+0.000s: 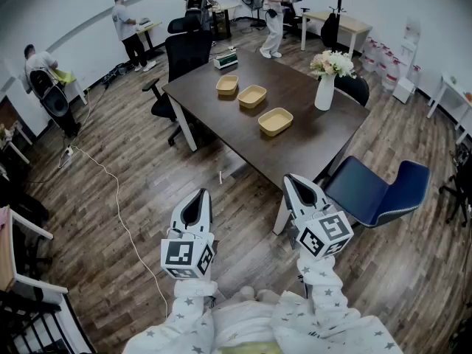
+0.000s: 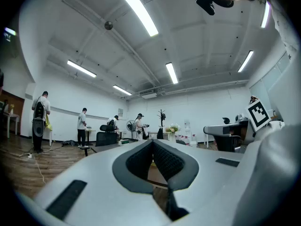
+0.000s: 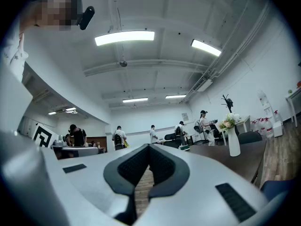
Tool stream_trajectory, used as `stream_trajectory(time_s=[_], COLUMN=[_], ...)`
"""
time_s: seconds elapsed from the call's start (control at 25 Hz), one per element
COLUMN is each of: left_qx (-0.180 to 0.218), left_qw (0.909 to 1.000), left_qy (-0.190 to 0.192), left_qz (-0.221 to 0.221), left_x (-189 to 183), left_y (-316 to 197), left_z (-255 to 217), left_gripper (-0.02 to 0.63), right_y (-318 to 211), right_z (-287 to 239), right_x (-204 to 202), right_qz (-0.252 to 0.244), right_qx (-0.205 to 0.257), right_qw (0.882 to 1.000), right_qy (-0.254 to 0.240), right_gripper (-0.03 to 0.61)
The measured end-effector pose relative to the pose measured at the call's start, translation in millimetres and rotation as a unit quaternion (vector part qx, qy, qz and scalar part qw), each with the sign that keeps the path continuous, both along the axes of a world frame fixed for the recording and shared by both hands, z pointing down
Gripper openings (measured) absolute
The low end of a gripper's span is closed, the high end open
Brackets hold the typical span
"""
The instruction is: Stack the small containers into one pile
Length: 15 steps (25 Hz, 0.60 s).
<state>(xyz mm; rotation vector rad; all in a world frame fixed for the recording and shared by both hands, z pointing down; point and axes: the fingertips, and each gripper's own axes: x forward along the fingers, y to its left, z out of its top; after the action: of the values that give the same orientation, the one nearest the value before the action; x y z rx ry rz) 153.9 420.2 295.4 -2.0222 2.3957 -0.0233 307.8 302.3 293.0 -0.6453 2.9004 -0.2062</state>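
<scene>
Left gripper (image 1: 199, 195) and right gripper (image 1: 293, 181) are both closed and empty, level over the floor, well short of the dark wooden table (image 1: 310, 135). Three shallow tan plastic containers (image 1: 252, 96) sit apart there. Best approach: step closer, open the jaws, pinch one rim. White flower vase (image 1: 325, 88) stands near them; blue chair (image 1: 376, 190) crowds the right corner.

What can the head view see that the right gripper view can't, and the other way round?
Only the head view: three tan containers lying apart on the dark table, the left tool and a blue chair. Only the right gripper view: ceiling lights, and that the right tool has its jaws shut on nothing. Both: the vase of flowers, the table and people at the far wall.
</scene>
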Motion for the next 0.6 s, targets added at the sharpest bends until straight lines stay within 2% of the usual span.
stream_trajectory(time_s=[0.6], left_qx=[0.006], left_qw=[0.9999], left_qy=[0.005], left_qz=[-0.009], left_x=[10.1], left_y=[-15.3], left_z=[-2.1], left_gripper=[0.025], right_y=[-17.7], right_z=[3.4], right_x=[3.8], right_qz=[-0.013], right_qx=[-0.017], right_qw=[1.0], right_qy=[-0.012], right_gripper=[0.021])
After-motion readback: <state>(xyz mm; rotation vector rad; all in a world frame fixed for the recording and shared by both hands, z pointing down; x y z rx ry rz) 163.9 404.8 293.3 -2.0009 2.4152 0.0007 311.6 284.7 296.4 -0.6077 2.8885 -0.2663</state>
